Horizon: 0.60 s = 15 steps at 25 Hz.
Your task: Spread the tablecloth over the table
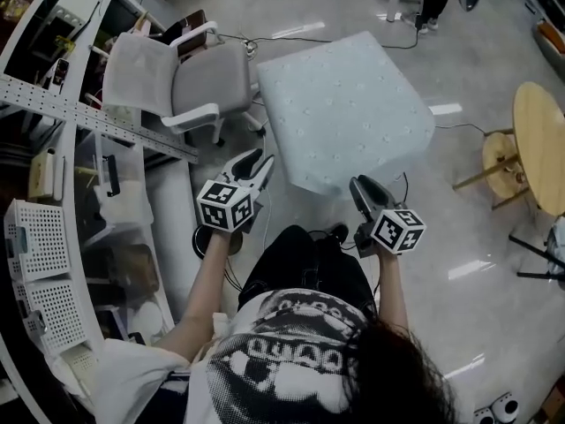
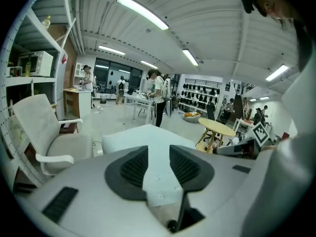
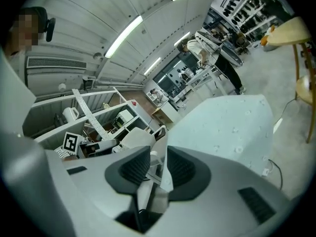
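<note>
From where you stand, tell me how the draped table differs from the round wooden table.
The draped table is four-cornered; the round wooden table is a disc. The draped table is hidden under a pale dotted tablecloth; the round wooden table shows bare light wood. The draped table stands straight ahead; the round wooden table sits off to the right. Both stand on the glossy floor.
</note>
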Available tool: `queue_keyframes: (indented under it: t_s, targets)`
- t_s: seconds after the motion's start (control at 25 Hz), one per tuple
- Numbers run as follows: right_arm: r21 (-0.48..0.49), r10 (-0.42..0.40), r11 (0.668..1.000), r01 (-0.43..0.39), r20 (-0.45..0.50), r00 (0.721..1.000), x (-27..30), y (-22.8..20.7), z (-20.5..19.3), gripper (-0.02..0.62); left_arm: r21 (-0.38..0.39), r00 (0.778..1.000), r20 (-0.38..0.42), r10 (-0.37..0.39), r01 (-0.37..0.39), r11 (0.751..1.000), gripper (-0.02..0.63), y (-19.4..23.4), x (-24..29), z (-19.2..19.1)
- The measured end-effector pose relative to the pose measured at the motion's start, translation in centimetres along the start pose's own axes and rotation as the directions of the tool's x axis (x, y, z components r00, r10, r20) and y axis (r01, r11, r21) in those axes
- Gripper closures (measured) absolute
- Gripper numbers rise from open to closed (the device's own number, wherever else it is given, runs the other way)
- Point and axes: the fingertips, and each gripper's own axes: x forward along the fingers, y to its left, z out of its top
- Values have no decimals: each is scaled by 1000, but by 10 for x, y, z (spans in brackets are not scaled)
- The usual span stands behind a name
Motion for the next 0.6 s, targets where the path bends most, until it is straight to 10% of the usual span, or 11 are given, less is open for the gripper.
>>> queue_keyframes:
  t_s: [0.36, 0.6]
  targets:
    - [-44, 77, 996, -77, 9, 997, -14, 42, -13, 500, -8, 989, 68, -131, 132, 991, 466, -99, -26, -12]
    - [-117, 191, 973, -202, -92, 977, -31, 107, -66, 506, -111, 992, 102, -79, 90, 990, 480, -126, -100, -66]
